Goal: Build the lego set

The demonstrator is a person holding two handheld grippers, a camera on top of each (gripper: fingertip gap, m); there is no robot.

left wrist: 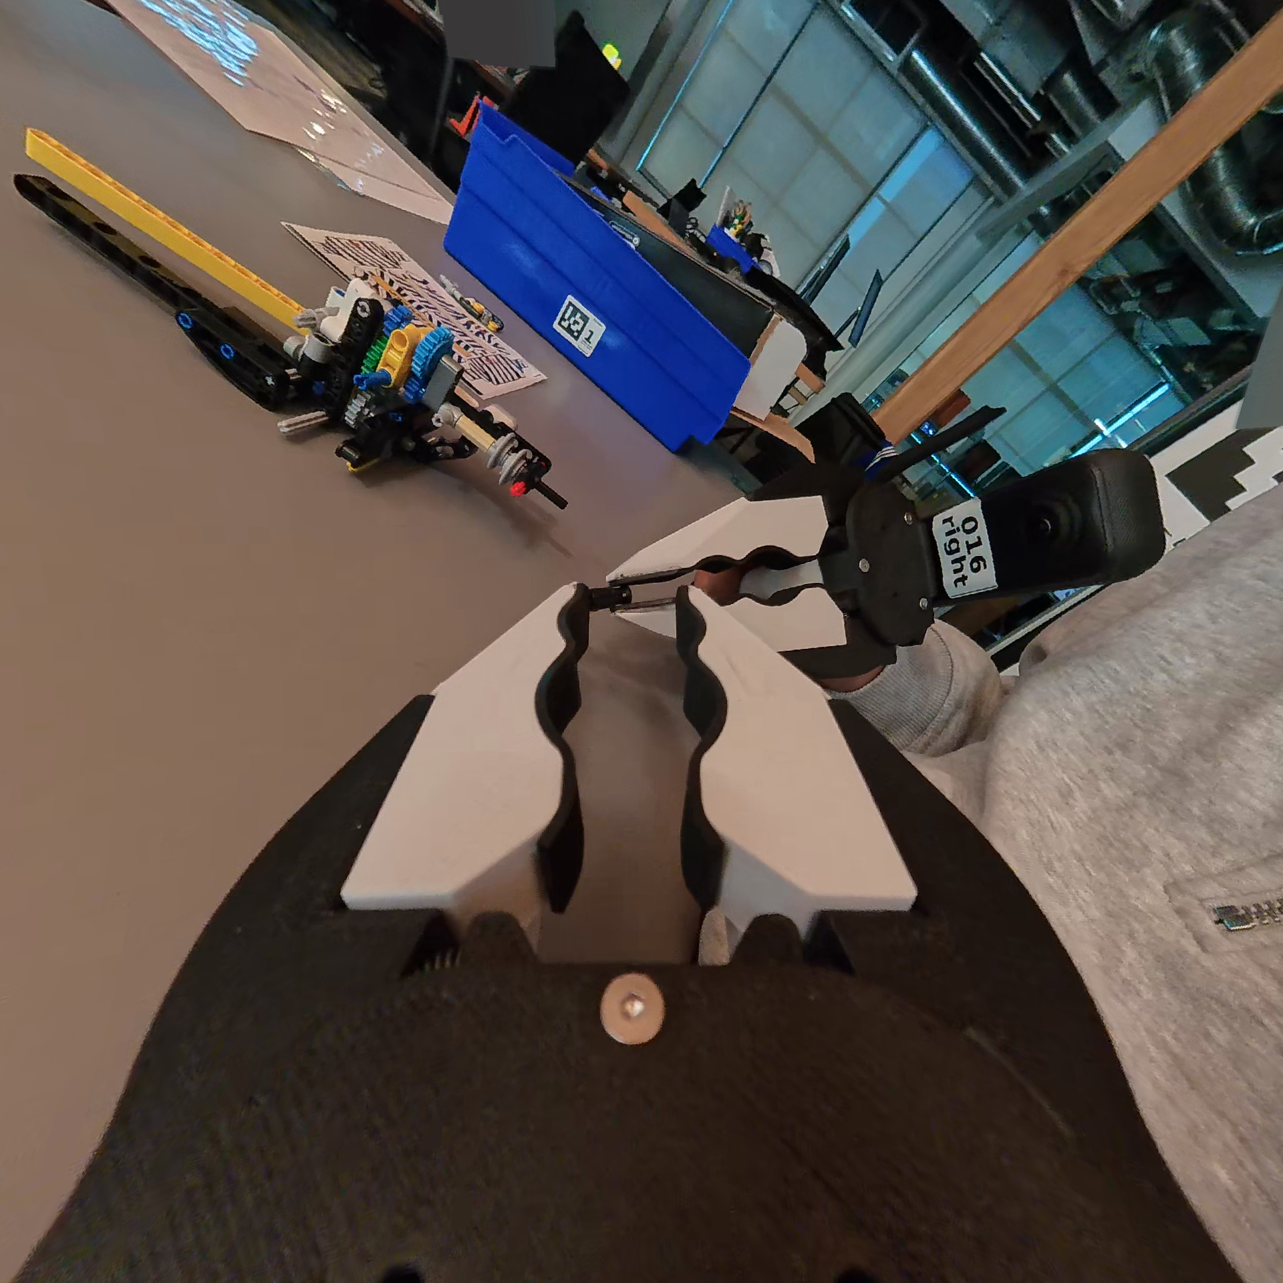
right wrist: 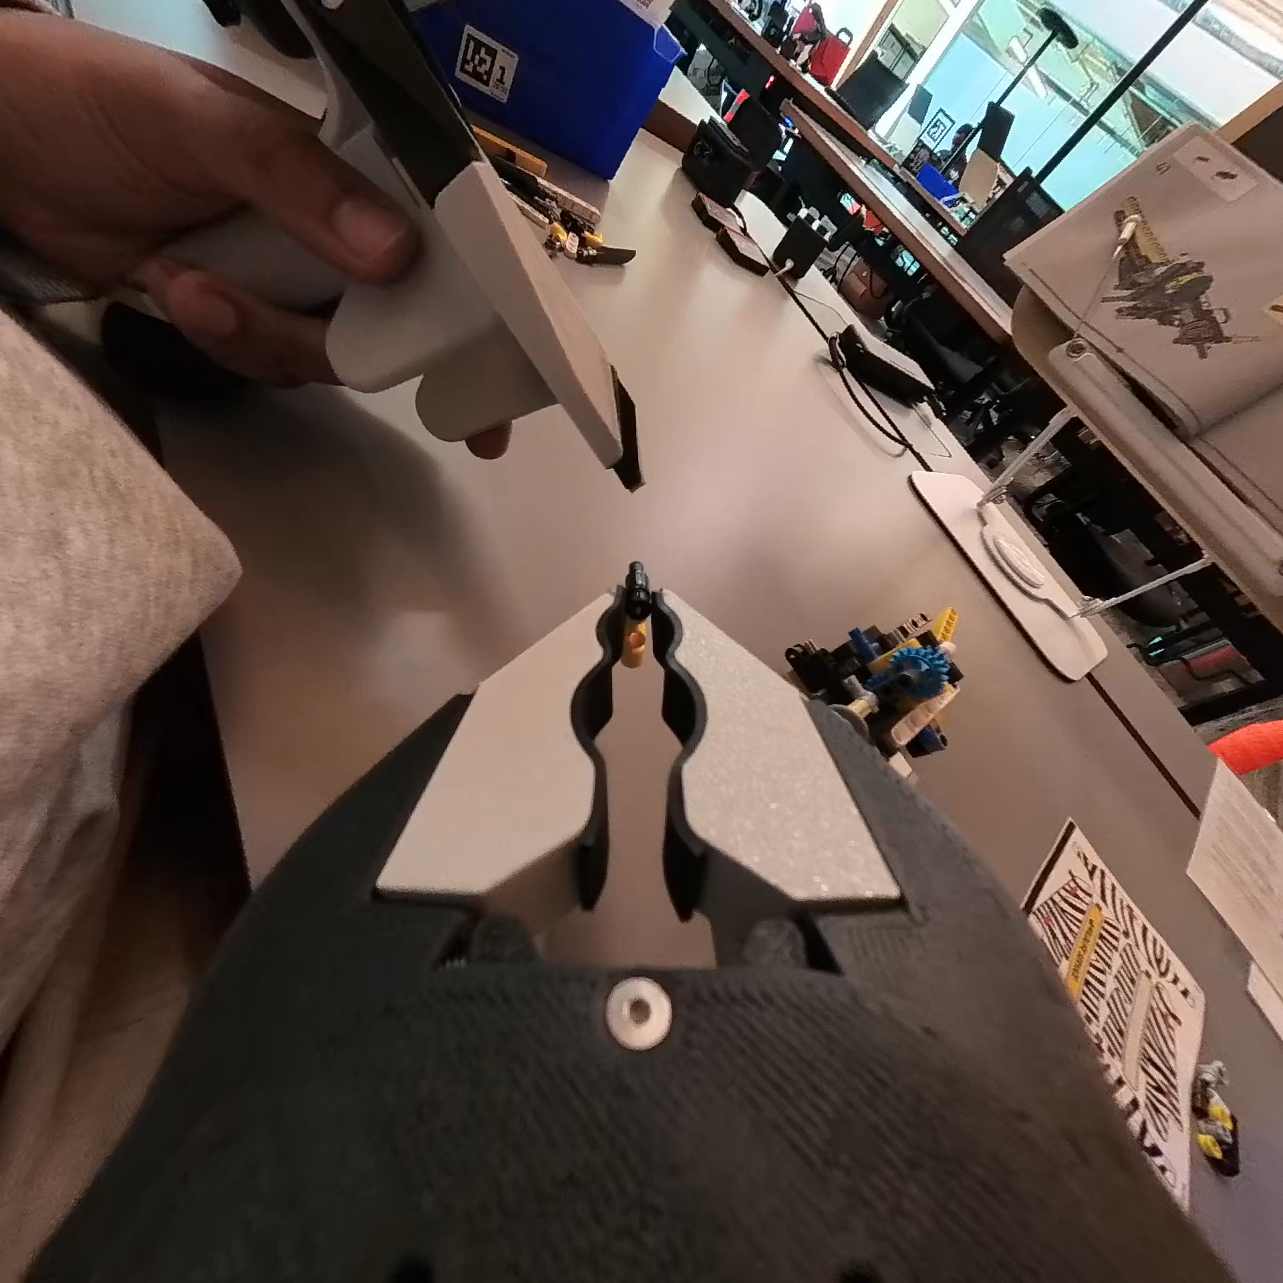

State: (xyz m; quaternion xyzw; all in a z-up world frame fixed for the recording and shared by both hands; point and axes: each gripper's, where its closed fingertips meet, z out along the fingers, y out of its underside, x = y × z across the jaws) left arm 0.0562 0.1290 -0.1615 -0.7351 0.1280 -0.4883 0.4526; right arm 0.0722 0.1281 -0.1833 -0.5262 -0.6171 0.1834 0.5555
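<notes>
My right gripper (right wrist: 637, 602) is shut on a small black pin with a yellow piece behind it (right wrist: 636, 611), held above the grey table. My left gripper (left wrist: 630, 598) is open and empty. In the left wrist view the right gripper (left wrist: 646, 590) comes in from the right, and the black pin (left wrist: 612, 596) pokes into the gap between my left fingertips, close to the left one. The part-built lego model (left wrist: 389, 368) lies on the table beyond, with a long yellow beam (left wrist: 153, 222) and a black beam (left wrist: 139, 264). It also shows in the right wrist view (right wrist: 889, 673).
A blue bin (left wrist: 590, 298) stands behind the model. A striped sticker sheet (left wrist: 479, 354) lies beside it, with a few small parts (right wrist: 1215, 1125) next to it. Instruction pages (left wrist: 278, 90) lie at the far left. A box (right wrist: 1145, 278) and cables lie at the right. Left and right tips are no more than a few centimetres apart. Both grippers' tips are roughly 25 centimeters from the long yellow beam (left wrist: 153, 222).
</notes>
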